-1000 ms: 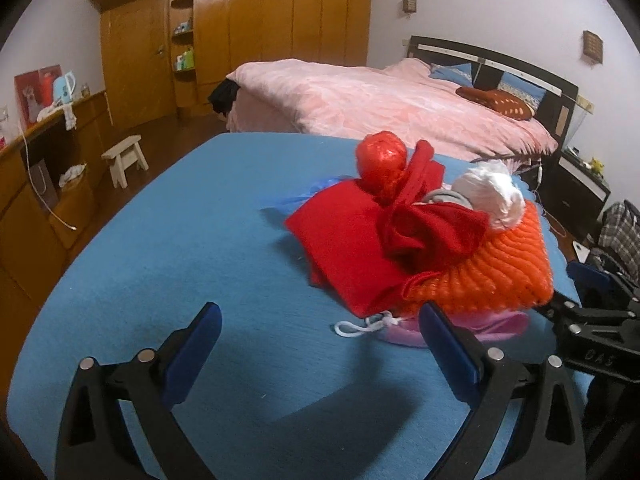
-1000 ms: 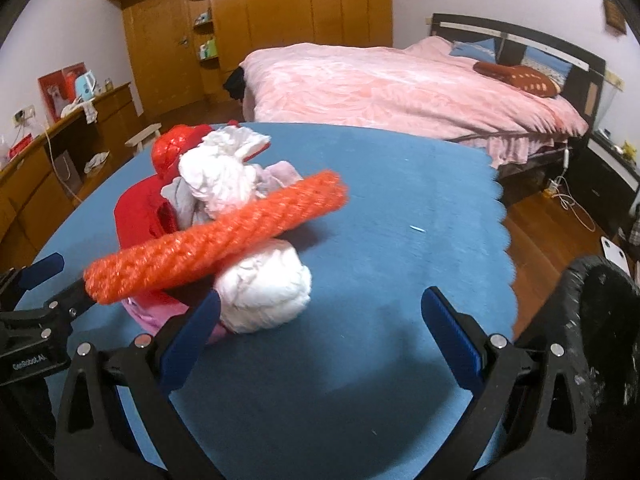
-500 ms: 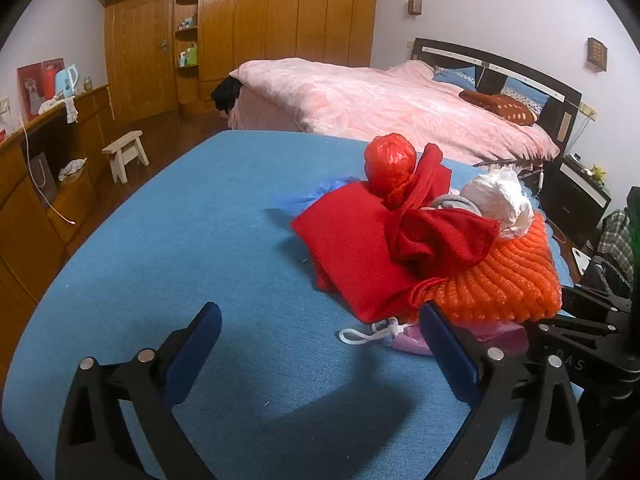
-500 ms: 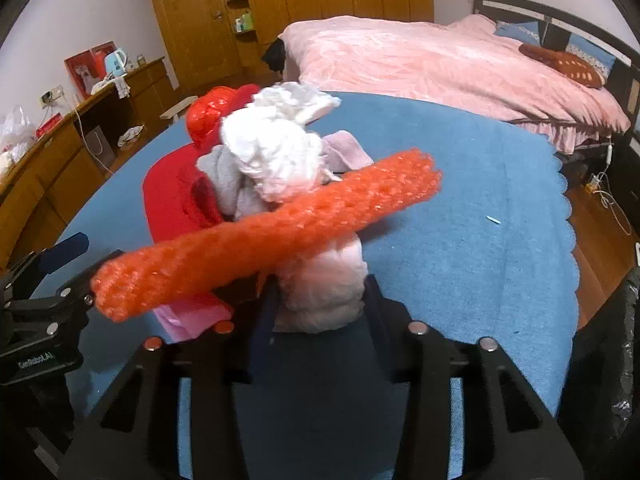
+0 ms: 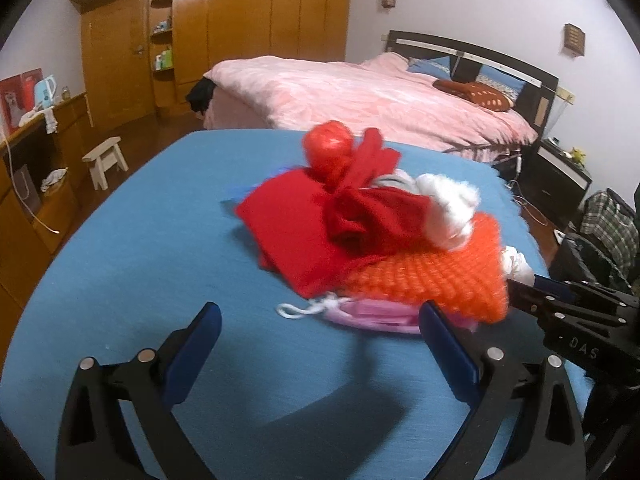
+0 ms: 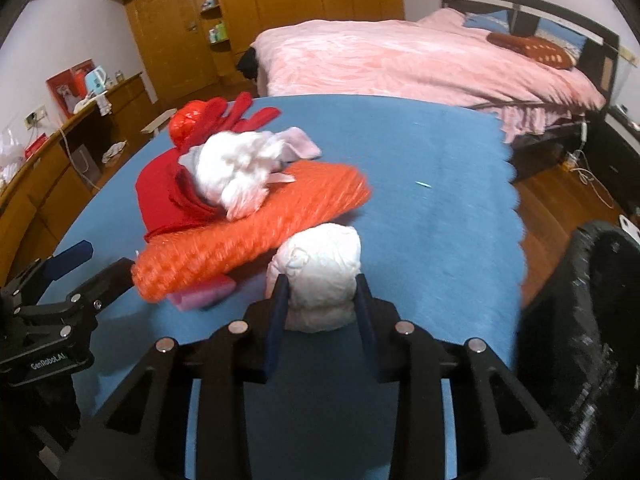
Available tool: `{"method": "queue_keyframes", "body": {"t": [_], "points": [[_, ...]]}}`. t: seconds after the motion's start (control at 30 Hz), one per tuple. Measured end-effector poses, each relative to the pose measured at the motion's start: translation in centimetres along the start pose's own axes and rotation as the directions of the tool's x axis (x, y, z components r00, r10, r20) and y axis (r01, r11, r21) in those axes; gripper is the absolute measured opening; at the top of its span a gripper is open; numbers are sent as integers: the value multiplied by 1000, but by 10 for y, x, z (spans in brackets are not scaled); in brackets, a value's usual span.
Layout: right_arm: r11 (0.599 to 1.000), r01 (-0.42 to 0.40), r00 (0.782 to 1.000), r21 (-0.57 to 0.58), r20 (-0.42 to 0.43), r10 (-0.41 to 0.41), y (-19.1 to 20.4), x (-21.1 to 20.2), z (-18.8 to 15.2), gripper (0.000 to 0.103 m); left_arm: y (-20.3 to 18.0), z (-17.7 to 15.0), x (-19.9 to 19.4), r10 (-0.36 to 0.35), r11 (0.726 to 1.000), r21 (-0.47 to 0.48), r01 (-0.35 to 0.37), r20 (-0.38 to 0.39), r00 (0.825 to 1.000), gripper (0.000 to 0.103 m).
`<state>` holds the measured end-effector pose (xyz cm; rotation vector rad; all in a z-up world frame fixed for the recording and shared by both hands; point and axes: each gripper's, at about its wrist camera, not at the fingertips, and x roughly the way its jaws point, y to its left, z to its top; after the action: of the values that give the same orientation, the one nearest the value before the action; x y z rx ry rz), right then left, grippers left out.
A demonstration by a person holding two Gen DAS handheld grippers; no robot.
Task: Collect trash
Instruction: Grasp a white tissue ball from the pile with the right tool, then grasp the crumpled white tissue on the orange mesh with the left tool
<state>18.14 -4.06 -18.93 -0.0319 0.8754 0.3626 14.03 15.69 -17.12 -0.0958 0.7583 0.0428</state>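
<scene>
A pile of trash lies on the blue table (image 6: 436,200): an orange foam net (image 6: 256,228), red cloth (image 6: 168,200), a red plastic ball (image 6: 186,126), a white wad (image 6: 236,176) and a pink piece (image 6: 204,294). My right gripper (image 6: 320,300) is shut on a white crumpled paper ball (image 6: 320,276) in front of the pile. In the left wrist view my left gripper (image 5: 320,344) is open and empty, just short of the pile: orange net (image 5: 432,276), red cloth (image 5: 308,228), white string (image 5: 308,308).
A black trash bin (image 6: 584,320) stands at the table's right edge. A pink bed (image 5: 380,104) and wooden wardrobes (image 5: 248,28) are behind. A wooden sideboard (image 5: 32,184) and a small white stool (image 5: 106,160) are at the left.
My right gripper closed on the white paper ball and pulled it back from under the orange net. My left gripper stayed open and shifted only slightly.
</scene>
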Motion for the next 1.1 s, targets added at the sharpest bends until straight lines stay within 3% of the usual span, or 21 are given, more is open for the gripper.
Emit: {"method": "queue_keyframes", "body": {"t": [0.33,0.63,0.87,1.1], "points": [[998,55,998,32,41,-57,-26,-17,0,32,-27,8,-5,-49,998,27,49,26,998,95],[997,68,994,38,82,-71,-35,-18,17,32,-50,33,8,-90,995,50,87,60,994,87],[994,85,991,73,96,-92,-52,-15,26,32,-78,49,26,-142,987,91,136,65,988,69],[993,78,992,83,89,-85,-56,-12,23,32,-89,48,44,-90,989,119,83,51,995,68]]}}
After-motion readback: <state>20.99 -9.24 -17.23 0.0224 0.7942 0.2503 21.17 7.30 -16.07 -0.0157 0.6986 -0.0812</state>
